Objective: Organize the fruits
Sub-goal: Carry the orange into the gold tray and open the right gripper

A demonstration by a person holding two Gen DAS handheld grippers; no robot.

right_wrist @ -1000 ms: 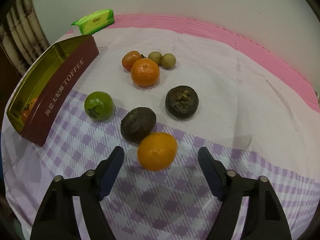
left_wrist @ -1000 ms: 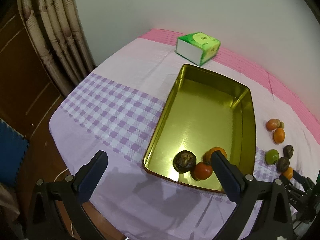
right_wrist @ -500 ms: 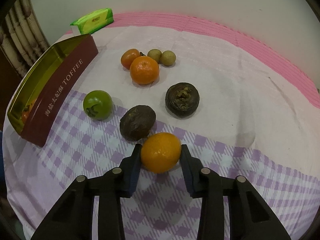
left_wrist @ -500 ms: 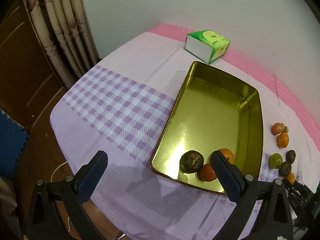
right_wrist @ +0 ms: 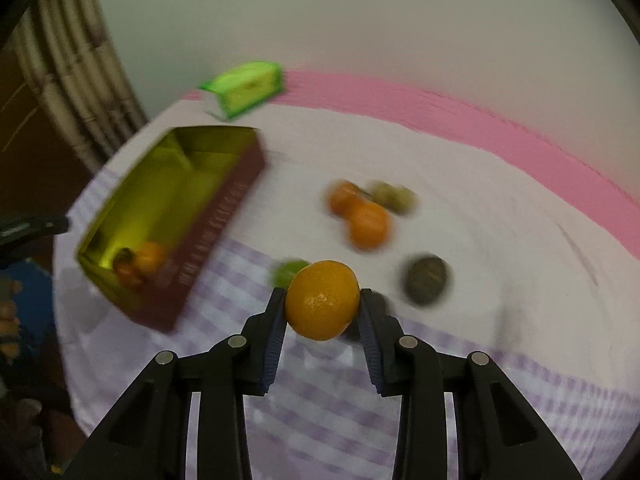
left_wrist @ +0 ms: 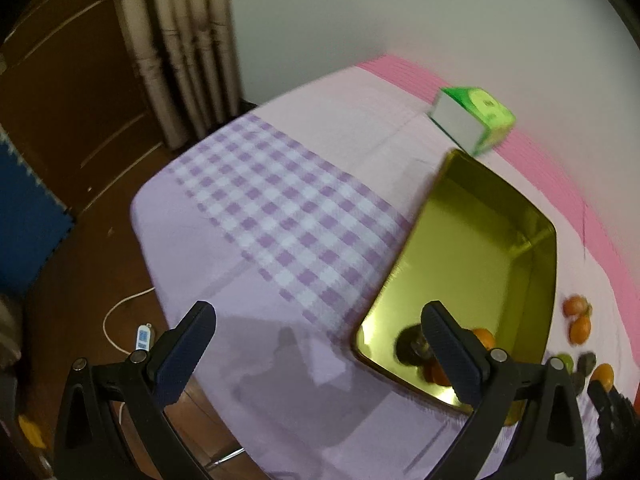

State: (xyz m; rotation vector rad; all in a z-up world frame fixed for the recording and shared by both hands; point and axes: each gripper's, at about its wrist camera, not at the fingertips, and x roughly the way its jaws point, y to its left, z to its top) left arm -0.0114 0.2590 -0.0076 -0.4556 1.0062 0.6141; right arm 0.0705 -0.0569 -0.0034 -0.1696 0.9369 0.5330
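My right gripper (right_wrist: 322, 300) is shut on an orange mandarin (right_wrist: 322, 299) and holds it lifted above the checked cloth. The gold toffee tin (right_wrist: 208, 216) lies open to its left with several fruits in its near corner (right_wrist: 140, 264). On the cloth beyond lie another mandarin (right_wrist: 369, 226), a green fruit (right_wrist: 289, 271) and a dark round fruit (right_wrist: 426, 285). My left gripper (left_wrist: 316, 344) is open and empty, above the table's left edge, beside the tin (left_wrist: 400, 280). The held mandarin also shows in the left wrist view (left_wrist: 603, 376).
A green tissue box (left_wrist: 474, 120) stands at the back by the pink strip of cloth (right_wrist: 480, 120). A curtain (left_wrist: 180, 48) and wooden floor (left_wrist: 80, 280) lie left of the table. A white cable (left_wrist: 120, 312) lies on the floor.
My right gripper has closed on the mandarin and lifted it off the cloth, swinging toward the tin. My left gripper has drawn back and to the left, still open.
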